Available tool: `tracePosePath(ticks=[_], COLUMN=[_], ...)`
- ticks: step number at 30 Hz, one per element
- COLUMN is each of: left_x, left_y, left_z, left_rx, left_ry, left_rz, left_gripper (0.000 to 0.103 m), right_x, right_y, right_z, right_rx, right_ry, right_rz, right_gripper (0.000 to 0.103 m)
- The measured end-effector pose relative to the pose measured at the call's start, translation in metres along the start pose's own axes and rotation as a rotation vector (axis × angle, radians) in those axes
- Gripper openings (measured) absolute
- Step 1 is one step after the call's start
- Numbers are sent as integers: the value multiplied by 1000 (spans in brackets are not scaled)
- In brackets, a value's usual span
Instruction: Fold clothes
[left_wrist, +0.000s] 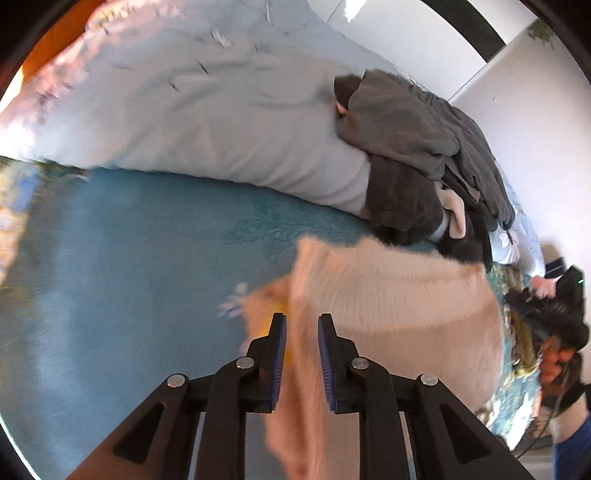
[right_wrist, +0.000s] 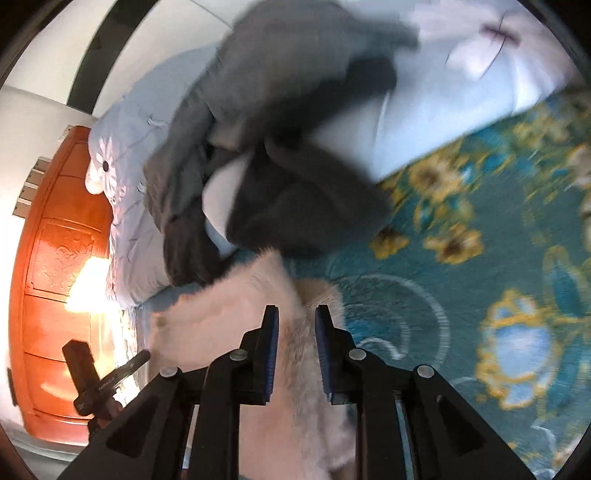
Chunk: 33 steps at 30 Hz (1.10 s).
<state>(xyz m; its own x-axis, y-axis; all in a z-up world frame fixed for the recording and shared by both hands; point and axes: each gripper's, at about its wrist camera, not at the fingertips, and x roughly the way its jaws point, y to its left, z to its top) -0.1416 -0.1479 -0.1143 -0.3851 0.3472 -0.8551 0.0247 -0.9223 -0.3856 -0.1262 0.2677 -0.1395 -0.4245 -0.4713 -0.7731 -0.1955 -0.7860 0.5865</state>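
- Left wrist view: the left gripper (left_wrist: 302, 363) has its blue-padded jaws a little apart, with a band of the fluffy peach-pink garment (left_wrist: 399, 317) running up between them. The cloth touches or nearly touches both pads, so I read it as pinched on the fabric, though blur leaves the contact itself unsure.
- From this gripper the garment spreads to the right and slightly farther away over the teal patterned bedspread (left_wrist: 129, 266). Its long axis runs left to right across the view, and this gripper holds its left end.
- The right gripper (left_wrist: 550, 314) shows at the far right edge, dark and held in a hand, just past the garment's right end.
- A heap of dark grey clothes (left_wrist: 410, 147) lies farther off on the pale lilac duvet (left_wrist: 207, 125), its near edge just beside the peach garment.
- Right wrist view: the right gripper (right_wrist: 295, 354) likewise has narrowly parted jaws with a fold of the garment (right_wrist: 221, 325) standing between them, apparently gripped.
- Here the cloth extends left and nearer from the jaws, toward the left gripper (right_wrist: 99, 384) seen low at the left in front of an orange wooden headboard (right_wrist: 55, 258).
- Judgement: each gripper holds an opposite end, so neither is nearer; any fold would turn on that left-right span between them.
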Motion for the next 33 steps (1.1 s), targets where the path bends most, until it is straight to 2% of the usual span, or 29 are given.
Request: tracePosePath(ticks=[4, 8, 9, 11, 12, 15, 18, 21, 25, 33], left_x=[-48, -98, -113, -138, -151, -173, -188, -190, -172, -122], left_y=[13, 21, 24, 25, 25, 21, 15, 7, -1, -14], left_z=[-26, -57, -67, -86, -96, -111, -122, -135, -143, -126], left_rx=[-45, -121, -148, -218, -254, -318, -364, -367, -334, -220], left_ry=[-41, -89, -110, -143, -158, -175, -192, -197, -159, -106], left_rz=[53, 99, 108, 129, 142, 176, 212, 216, 205, 95], left_gripper=[34, 36, 37, 47, 49, 52, 56, 57, 58, 58], right_x=[-50, -83, -86, -86, -86, -86, -86, -84, -75, -60], right_y=[-3, -15, -18, -22, -24, -29, -35, -36, -29, -6], right_z=[-11, -25, -28, -34, -38, -47, -57, -60, -62, -95], right_rx=[-21, -32, -44, -68, -81, -118, -155, -171, -188, -224], right_ry=[-57, -80, -77, -63, -57, -36, -16, -1, 21, 77], right_rz=[35, 63, 74, 97, 108, 143, 178, 199, 198, 71], right_gripper=[20, 21, 21, 21, 22, 33, 34, 34, 34, 34])
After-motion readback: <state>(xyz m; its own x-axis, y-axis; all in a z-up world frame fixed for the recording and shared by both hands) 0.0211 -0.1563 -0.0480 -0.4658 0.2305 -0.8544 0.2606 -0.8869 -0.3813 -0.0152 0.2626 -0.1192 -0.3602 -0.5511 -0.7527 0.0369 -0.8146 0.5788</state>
